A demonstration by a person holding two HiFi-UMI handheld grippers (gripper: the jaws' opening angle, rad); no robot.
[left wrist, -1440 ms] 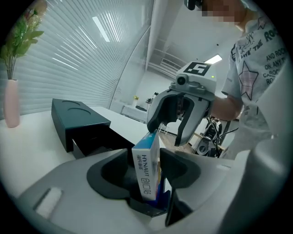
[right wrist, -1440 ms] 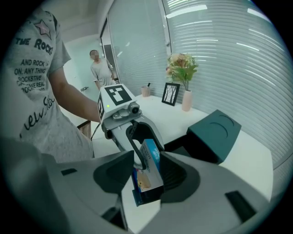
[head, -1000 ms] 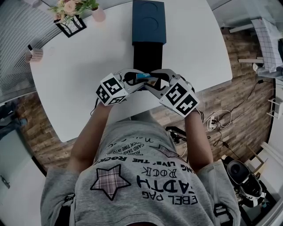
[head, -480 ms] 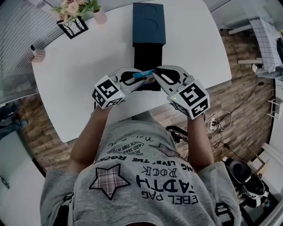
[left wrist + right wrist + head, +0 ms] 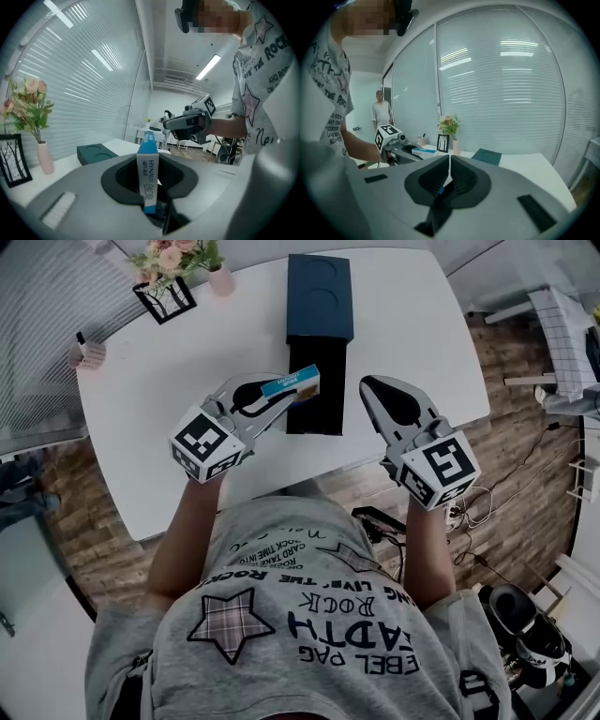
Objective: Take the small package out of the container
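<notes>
A small blue and white package is pinched by one end in my left gripper, just above the left rim of the open black container. In the left gripper view the package stands upright between the jaws. The container's dark blue lid part lies beyond it on the white table. To the right of the container my right gripper is shut and empty; its jaws meet with nothing between them.
A pink flower vase, a black picture frame and a small holder stand at the table's far left. The near table edge runs just under both grippers. Cables lie on the wood floor. A person stands far off.
The two grippers were together at the package over the container. The right one has let go, swung right and shut. The left one has drawn left with the package in it.
</notes>
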